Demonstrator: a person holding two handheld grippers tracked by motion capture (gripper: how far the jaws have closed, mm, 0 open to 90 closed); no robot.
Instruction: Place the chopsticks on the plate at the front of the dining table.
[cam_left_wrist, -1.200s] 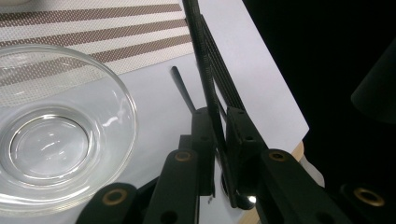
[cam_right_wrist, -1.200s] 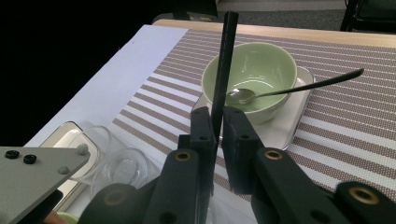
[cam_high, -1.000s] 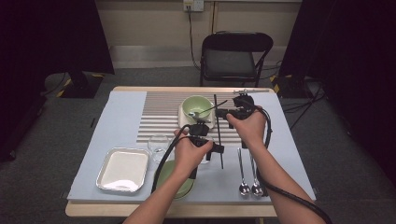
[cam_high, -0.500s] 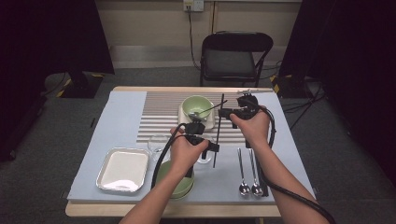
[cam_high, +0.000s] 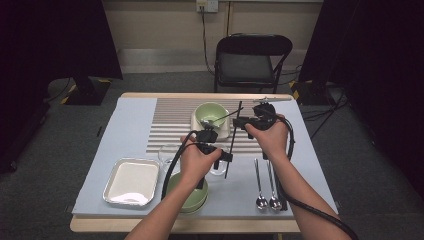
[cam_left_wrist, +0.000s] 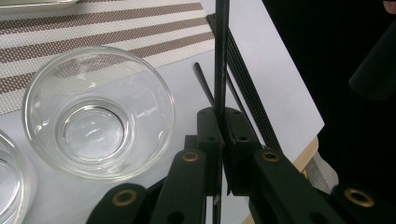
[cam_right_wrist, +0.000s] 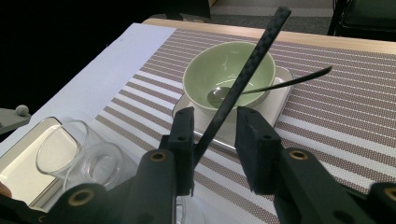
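Hiding part of a green plate (cam_high: 192, 197), the left forearm is seen low; the black chopstick (cam_high: 232, 137) is clamped upright above the table by the left gripper (cam_high: 226, 156), while the right gripper (cam_high: 239, 120), jaws just opening, is parted around it.

Both forearms enter from the bottom of the high view and angle forward over the table, each hand wrapped around a tool. The left tool (cam_high: 226, 156) sits nearer the person; in the left gripper view its jaws are pressed together, clamped tight. The right tool (cam_high: 239, 121) is held farther forward, level with the left. Its jaws have just been opening and stand apart in the right gripper view.
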